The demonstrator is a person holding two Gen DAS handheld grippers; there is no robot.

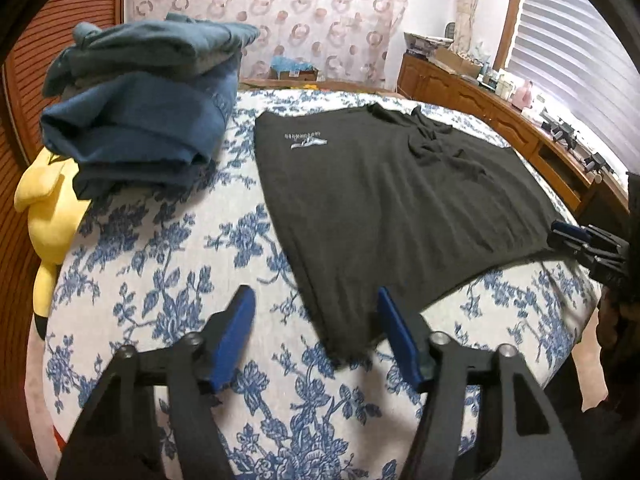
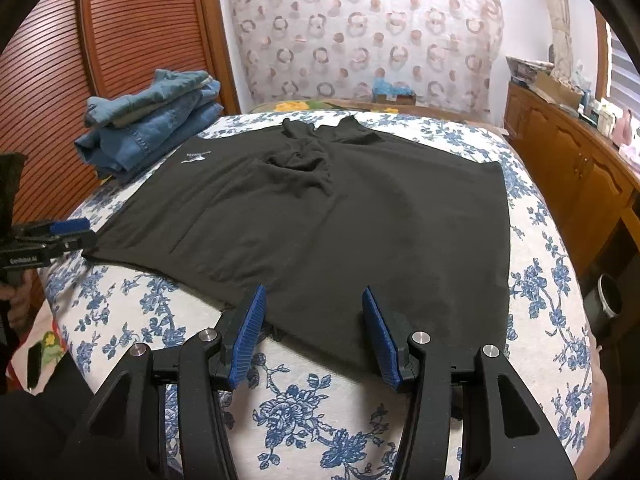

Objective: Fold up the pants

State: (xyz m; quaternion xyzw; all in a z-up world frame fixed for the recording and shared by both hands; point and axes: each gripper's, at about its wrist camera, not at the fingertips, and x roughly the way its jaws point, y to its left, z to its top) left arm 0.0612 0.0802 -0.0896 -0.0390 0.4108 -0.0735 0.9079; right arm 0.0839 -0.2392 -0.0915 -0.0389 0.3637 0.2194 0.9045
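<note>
Blue-floral bedspread (image 2: 340, 412) is carrying black pants (image 2: 320, 216), lying flat and unfolded beside the folded denim stack (image 2: 148, 128). You are holding the left gripper (image 1: 316, 340) and right gripper (image 2: 314, 332) spread apart over the near hem; every fold is probably remaining.

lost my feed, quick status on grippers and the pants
Left gripper open, right gripper open. Black pants flat on bed, unheld. Folded jeans stack beside them.

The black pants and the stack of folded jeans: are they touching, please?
Apart. The left wrist view shows a strip of floral bedspread between the black pants and the folded jeans.
</note>
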